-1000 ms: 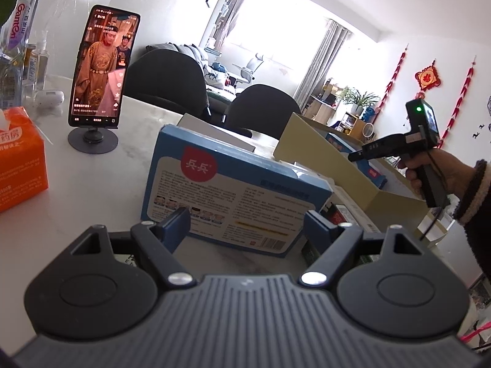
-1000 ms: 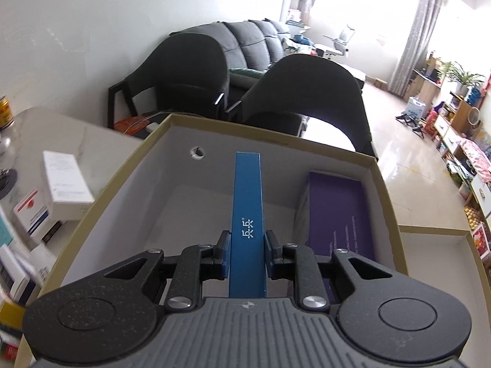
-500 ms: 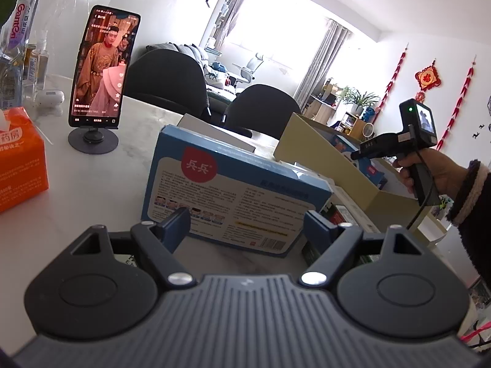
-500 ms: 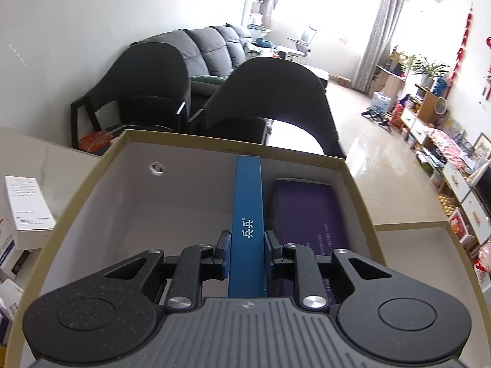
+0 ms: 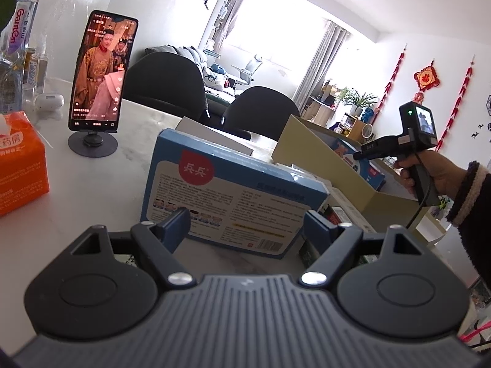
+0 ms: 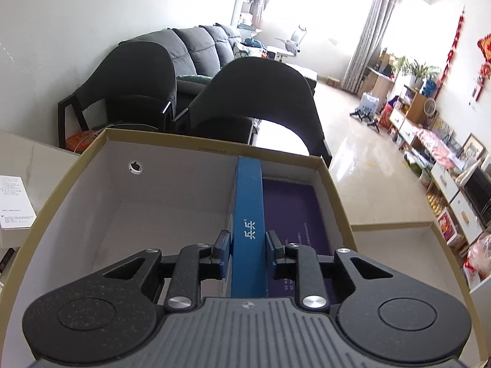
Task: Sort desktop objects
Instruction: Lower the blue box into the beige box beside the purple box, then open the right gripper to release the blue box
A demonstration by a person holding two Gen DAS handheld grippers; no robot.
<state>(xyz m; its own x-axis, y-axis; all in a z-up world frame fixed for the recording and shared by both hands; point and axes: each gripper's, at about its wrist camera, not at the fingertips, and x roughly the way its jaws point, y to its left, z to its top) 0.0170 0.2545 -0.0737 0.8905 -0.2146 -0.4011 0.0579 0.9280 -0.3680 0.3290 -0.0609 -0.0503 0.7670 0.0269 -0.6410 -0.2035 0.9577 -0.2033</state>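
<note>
My right gripper [image 6: 248, 243] is inside the open cardboard box [image 6: 76, 165]. Its jaws stand slightly apart on either side of a thin blue box [image 6: 249, 202] that stands on edge beside a purple box [image 6: 294, 211]. In the left wrist view the right gripper [image 5: 360, 154] reaches into the same cardboard box [image 5: 310, 150]. My left gripper [image 5: 245, 224] is open and empty, with a large blue box [image 5: 233, 196] lying on the white table [image 5: 92, 190] just ahead between its fingers.
An orange tissue pack [image 5: 18, 165] lies at the left. A phone on a round stand [image 5: 101, 92] plays video behind it, with bottles [image 5: 18, 40] at the far left. Small boxes [image 6: 12, 202] lie left of the cardboard box. Two black chairs [image 6: 245, 98] stand behind the table.
My right gripper has moved the thin blue box rightward against the purple box and lower, and its jaws have parted slightly. My left gripper has not moved.
</note>
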